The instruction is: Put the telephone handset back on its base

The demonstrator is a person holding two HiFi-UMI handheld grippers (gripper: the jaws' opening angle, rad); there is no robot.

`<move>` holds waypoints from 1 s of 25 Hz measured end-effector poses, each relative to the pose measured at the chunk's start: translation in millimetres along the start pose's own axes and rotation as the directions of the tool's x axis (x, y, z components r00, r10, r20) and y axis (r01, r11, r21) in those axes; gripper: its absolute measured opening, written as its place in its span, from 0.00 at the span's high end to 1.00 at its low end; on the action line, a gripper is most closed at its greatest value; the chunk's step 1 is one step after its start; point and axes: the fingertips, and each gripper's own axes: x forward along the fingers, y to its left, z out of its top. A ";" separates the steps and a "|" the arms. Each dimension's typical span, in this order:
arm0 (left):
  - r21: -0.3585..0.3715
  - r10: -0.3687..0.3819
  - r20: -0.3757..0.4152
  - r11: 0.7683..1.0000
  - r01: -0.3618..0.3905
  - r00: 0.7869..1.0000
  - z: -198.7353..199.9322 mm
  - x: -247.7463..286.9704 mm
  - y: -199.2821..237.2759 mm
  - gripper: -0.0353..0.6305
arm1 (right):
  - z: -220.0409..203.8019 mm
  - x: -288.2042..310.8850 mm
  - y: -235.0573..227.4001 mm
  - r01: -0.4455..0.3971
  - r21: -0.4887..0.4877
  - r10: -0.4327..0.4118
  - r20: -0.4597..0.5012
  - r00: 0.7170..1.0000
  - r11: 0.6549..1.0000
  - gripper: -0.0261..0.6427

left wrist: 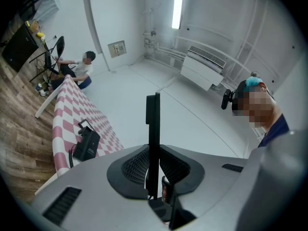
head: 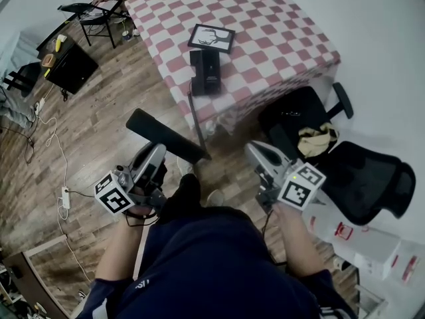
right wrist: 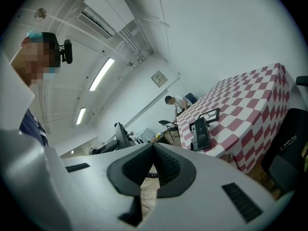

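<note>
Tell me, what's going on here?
A person holds a grey gripper in each hand. The left gripper is clamped on a long black telephone handset, held clear of the red-and-white checked table. The black phone base sits near that table's edge, beside a black picture frame. The right gripper is shut and empty.

The room is bright, evenly lit by ceiling light tubes [left wrist: 178,6]; white walls [right wrist: 231,42] reflect it. Shadows on the wood floor [head: 99,131] are soft. Both gripper views bend strongly at the edges, with black corners. The telephone handset [left wrist: 153,129] looks dark against the wall.
</note>
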 end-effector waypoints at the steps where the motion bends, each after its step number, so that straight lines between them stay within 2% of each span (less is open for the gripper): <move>1: -0.003 -0.003 -0.003 1.000 0.003 1.000 2.6 2.8 5.1 0.81 | 2.1 4.5 -2.8 0.005 0.001 -0.005 -0.002 1.000 1.000 0.94; 10: -0.050 -0.062 -0.081 0.997 0.058 0.995 37.8 42.7 68.5 0.81 | 24.2 70.2 -37.1 0.057 0.020 -0.056 -0.029 0.998 0.998 0.94; 16: -0.102 -0.157 -0.159 0.985 0.142 0.975 65.2 62.0 105.1 0.81 | 47.1 121.6 -58.4 0.114 0.041 -0.113 -0.037 0.993 0.993 0.94; 25: -0.127 -0.193 -0.275 0.978 0.163 0.942 97.4 82.0 167.9 0.81 | 69.8 184.0 -73.3 0.180 0.059 -0.178 -0.032 0.984 0.982 0.94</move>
